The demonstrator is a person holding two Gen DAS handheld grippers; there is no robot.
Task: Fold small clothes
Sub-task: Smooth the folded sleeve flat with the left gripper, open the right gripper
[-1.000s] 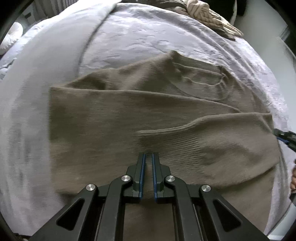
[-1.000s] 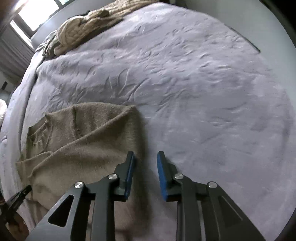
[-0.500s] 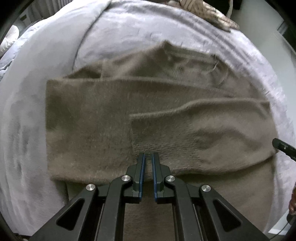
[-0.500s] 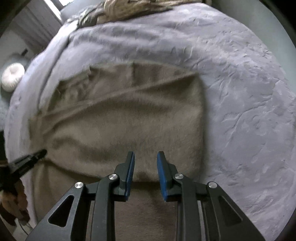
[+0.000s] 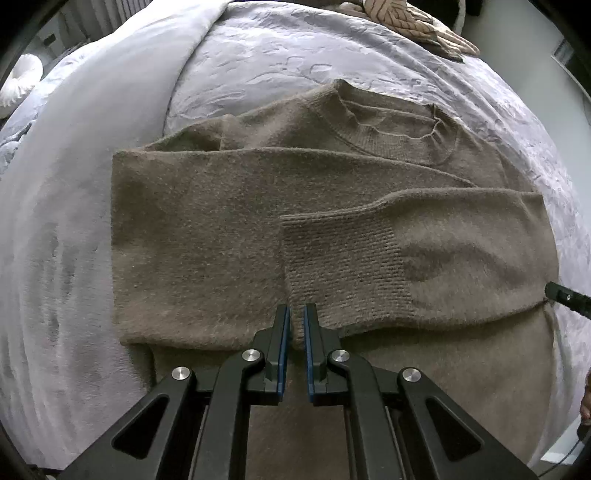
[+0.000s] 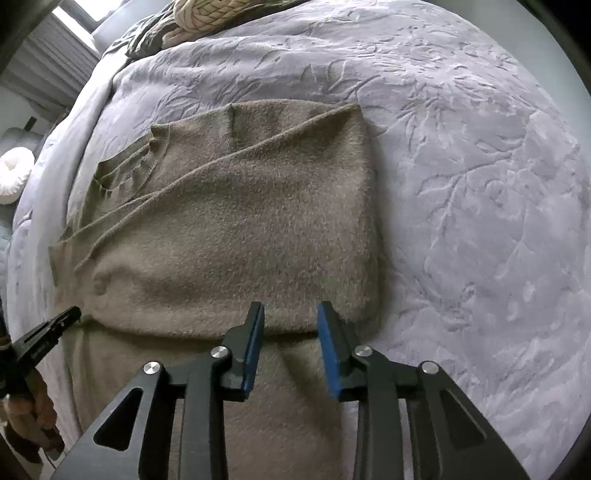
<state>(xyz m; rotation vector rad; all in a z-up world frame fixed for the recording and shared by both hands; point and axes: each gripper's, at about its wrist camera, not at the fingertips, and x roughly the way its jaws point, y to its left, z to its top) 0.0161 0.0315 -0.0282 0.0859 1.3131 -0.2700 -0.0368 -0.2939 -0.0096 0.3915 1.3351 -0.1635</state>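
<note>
A brown knit sweater [image 5: 229,236] lies flat on the grey bed, both sleeves folded across its chest, collar at the far side. The ribbed cuff [image 5: 343,266] of the upper sleeve lies just ahead of my left gripper [image 5: 296,314], whose jaws stand nearly shut with a narrow gap, empty, above the lower body. In the right wrist view the sweater [image 6: 236,236] fills the middle. My right gripper [image 6: 290,314] is open and empty over the sleeve's lower edge near the sweater's right side. The left gripper's tip [image 6: 55,325] shows at the left.
The bed has a grey embossed cover [image 6: 480,184]. A cream cable-knit garment [image 5: 410,18] lies at the far end, also in the right wrist view [image 6: 214,14]. A white round cushion [image 6: 13,173] lies off the bed's left. The right gripper's tip [image 5: 567,297] enters at the right.
The right gripper has swung left from bare bedding to over the sweater. The left gripper has drawn back a little toward the hem. The sweater has not moved.
</note>
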